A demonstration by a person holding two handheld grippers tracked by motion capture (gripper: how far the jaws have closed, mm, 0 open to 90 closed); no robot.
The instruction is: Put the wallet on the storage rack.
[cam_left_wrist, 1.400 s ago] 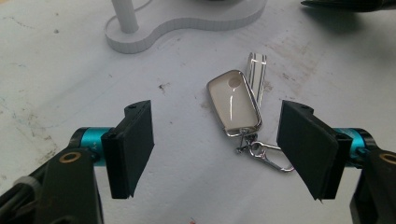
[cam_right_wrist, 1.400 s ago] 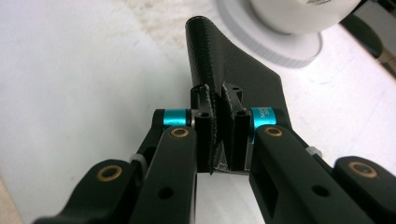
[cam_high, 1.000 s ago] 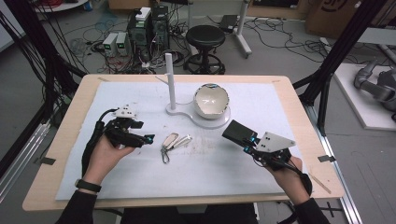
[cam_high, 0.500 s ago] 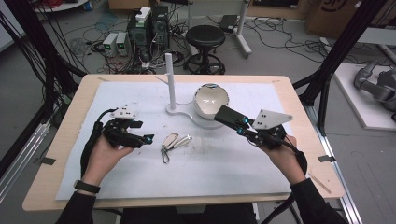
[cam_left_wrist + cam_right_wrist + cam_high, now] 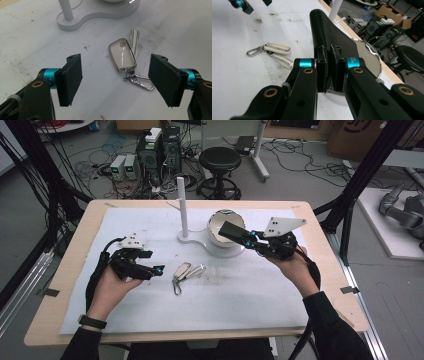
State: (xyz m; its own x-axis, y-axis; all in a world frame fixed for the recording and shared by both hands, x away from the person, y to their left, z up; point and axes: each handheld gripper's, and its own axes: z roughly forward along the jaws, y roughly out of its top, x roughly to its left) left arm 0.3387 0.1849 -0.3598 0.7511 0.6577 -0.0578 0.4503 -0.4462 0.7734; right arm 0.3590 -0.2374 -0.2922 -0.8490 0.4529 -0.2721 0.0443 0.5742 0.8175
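The jaws of the right gripper (image 5: pixel 331 72) are clamped tight on the lower edge of a black leather pouch (image 5: pixel 329 35), which stands up and away from the pads; in the high view the same right gripper (image 5: pixel 252 237) carries the pouch (image 5: pixel 231 230) raised over the white bowl (image 5: pixel 218 222), with the pouch's far end above the bowl's rim. The jaws of the left gripper (image 5: pixel 117 82) stand wide apart and grip nothing: the key fob (image 5: pixel 123 55) lies flat on the white mat (image 5: pixel 37 40) ahead of the gap between the pads, its metal clip (image 5: pixel 140 81) nearest the right-hand pad but clear of it. In the high view the left gripper (image 5: pixel 152 270) rests low on the mat just left of the key fob (image 5: pixel 186 270), and the white post stand (image 5: pixel 182 210) rises just left of the bowl. Compared with one second ago, the right gripper has travelled from the right part of the mat, where it held the pouch low near the table edge, up and toward the bowl, with the grip on the pouch unchanged. The left gripper, the key fob, the bowl and the post stand occupy the same positions as before.
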